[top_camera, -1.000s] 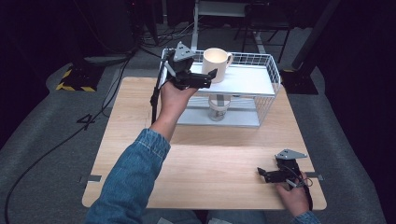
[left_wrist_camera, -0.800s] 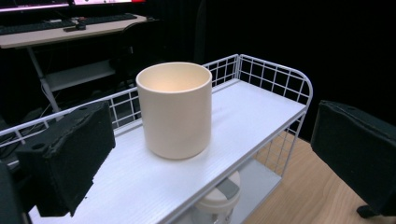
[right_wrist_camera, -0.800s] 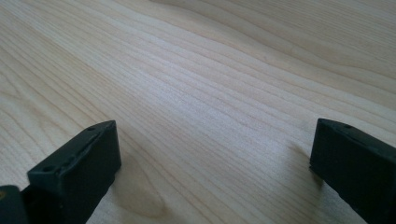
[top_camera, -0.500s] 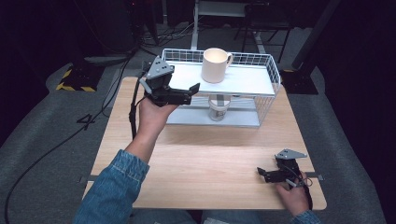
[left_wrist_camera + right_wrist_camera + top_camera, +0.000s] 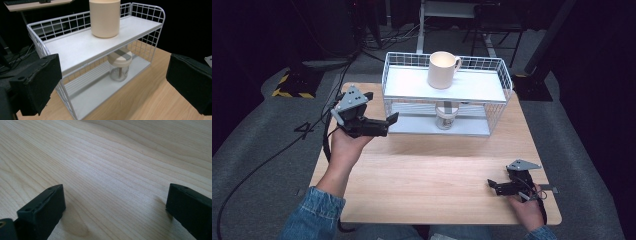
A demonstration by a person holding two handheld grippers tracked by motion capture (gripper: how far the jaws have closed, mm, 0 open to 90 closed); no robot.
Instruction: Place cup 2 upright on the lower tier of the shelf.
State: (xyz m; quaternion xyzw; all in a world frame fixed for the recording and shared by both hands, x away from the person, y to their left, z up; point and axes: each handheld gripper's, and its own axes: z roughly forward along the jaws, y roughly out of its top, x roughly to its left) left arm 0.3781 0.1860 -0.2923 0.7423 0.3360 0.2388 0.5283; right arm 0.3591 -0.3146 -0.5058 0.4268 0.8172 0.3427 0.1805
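A cream mug [image 5: 442, 70] stands upright on the top shelf of a white wire rack [image 5: 497, 82]. A small clear jar with a beige lid [image 5: 446, 116] sits on the lower shelf beneath it. My left gripper [image 5: 387, 124] hovers open left of the rack, apart from it, with nothing between its jaws. In the left gripper view the mug [image 5: 104, 17] and the jar [image 5: 120, 65] lie ahead between the wide-apart pads [image 5: 37, 82]. My right gripper [image 5: 493, 186] rests open on the table's front right. Bare wood lies between its pads [image 5: 42, 205].
The wooden table [image 5: 432, 175] spreads in front of the rack. Cables [image 5: 287, 145] trail over the grey floor on the left, near a yellow-and-black striped block [image 5: 292, 85]. Dark equipment stands behind the rack.
My left gripper has drawn back from the mug on the top shelf, moving left and down toward the person. The mug stays on the shelf. The right gripper has not moved.
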